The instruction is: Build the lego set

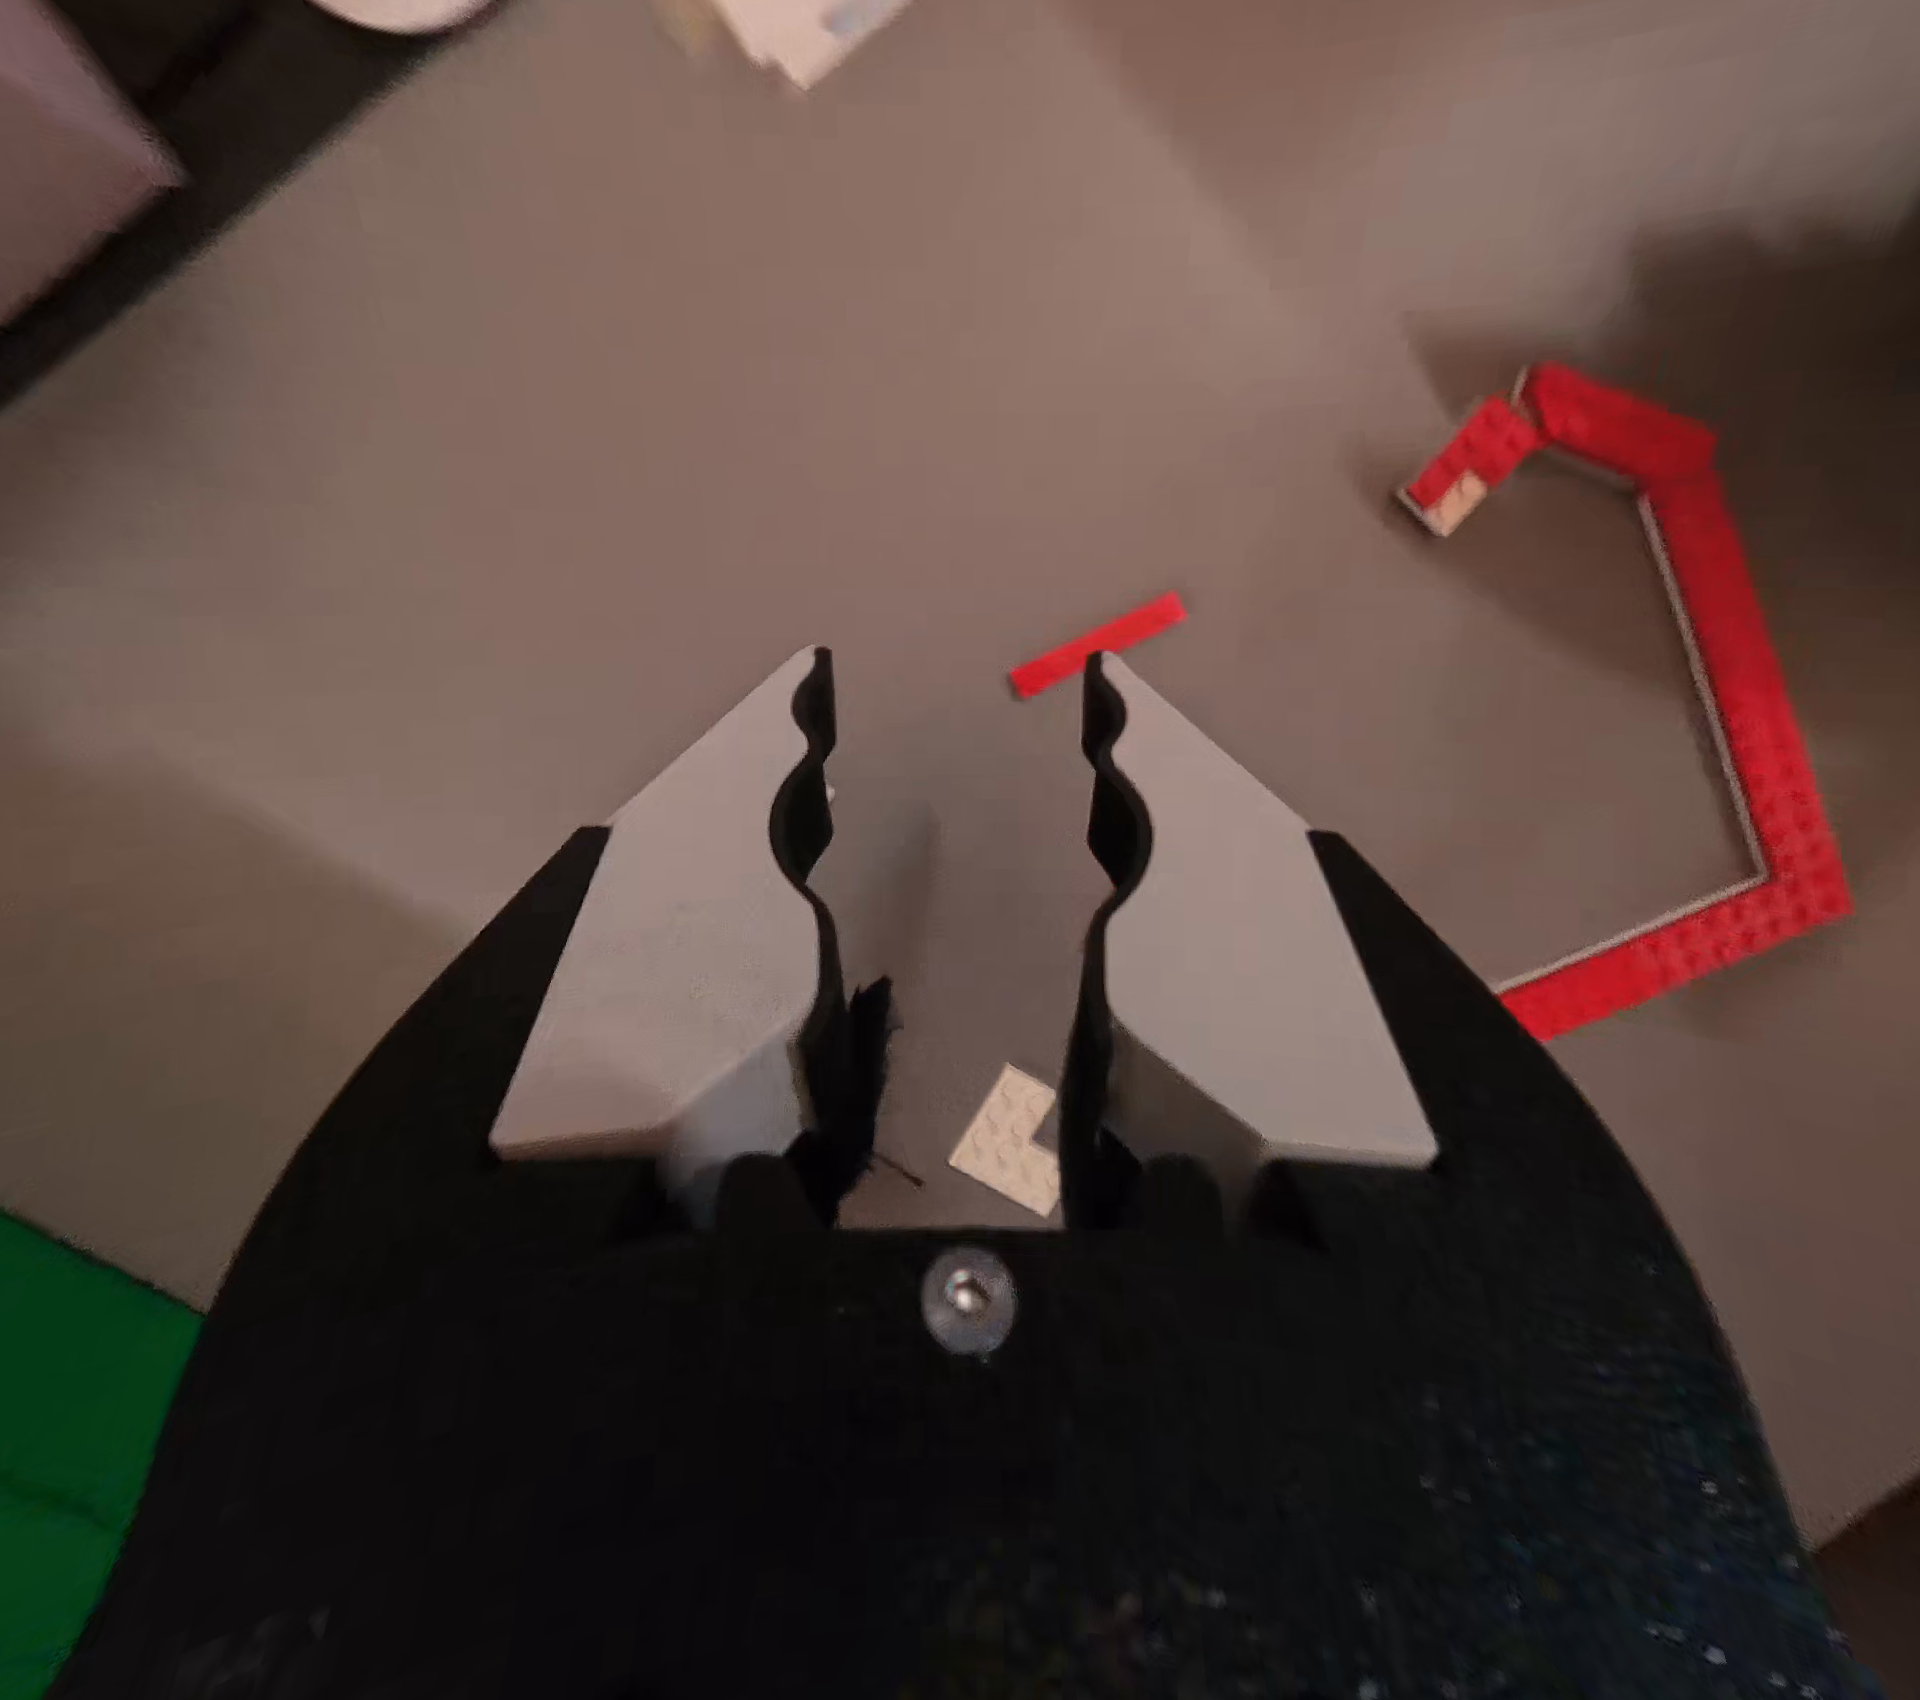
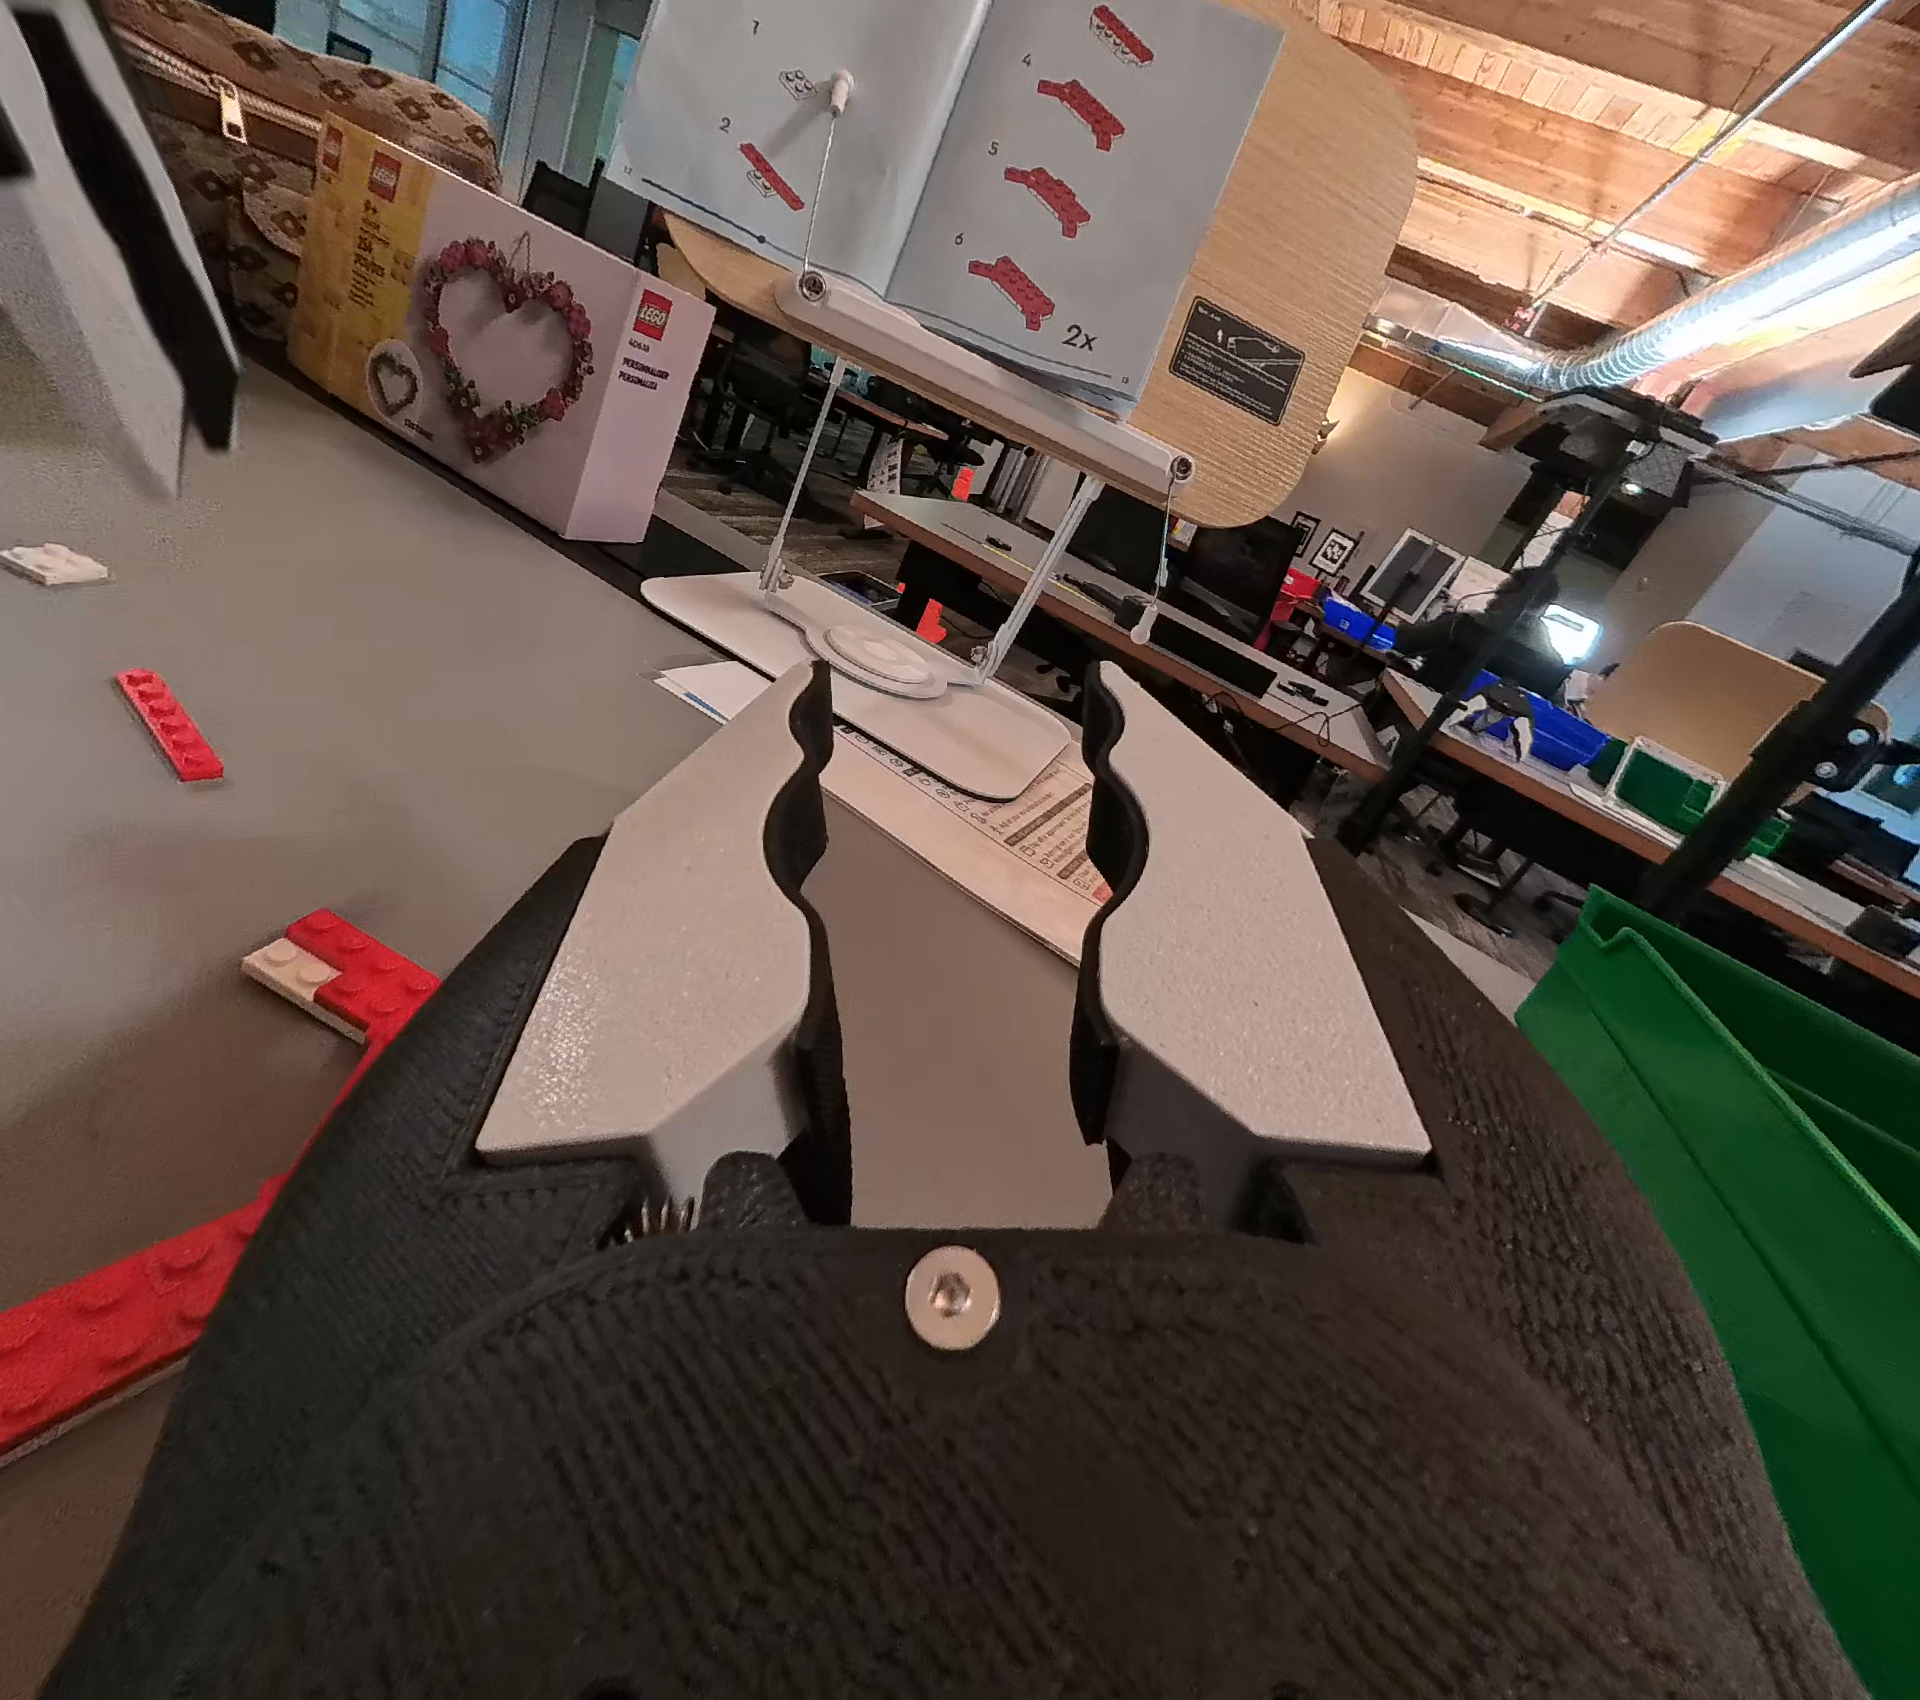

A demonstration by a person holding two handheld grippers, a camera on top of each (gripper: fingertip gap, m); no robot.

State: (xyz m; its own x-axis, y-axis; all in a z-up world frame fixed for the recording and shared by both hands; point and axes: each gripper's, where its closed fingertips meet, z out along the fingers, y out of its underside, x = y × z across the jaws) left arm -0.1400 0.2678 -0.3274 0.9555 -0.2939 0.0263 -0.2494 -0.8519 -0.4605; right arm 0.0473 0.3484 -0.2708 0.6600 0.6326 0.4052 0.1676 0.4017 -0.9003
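Left tool [image 1: 956, 663]: jaws parted, nothing between them – pale grey wedge fingers with wavy black inner pads, above the tabletop [image 1: 623, 455].
Right tool [image 2: 956, 679]: jaws parted, empty; ribbed black body.
Red frame [image 1: 1756, 736]: studded red plates over pale ones, bent into an angular open outline, lying flat to the right of the left tool.
Red strip [image 1: 1098, 644]: thin, flat, loose – near the left tool's tips.
White corner plate [image 1: 1008, 1141]: L-shaped, studded, under the left tool.
Tabletop: matte grey, smooth.
Instruction booklet [image 2: 935, 92]: open on a white stand.
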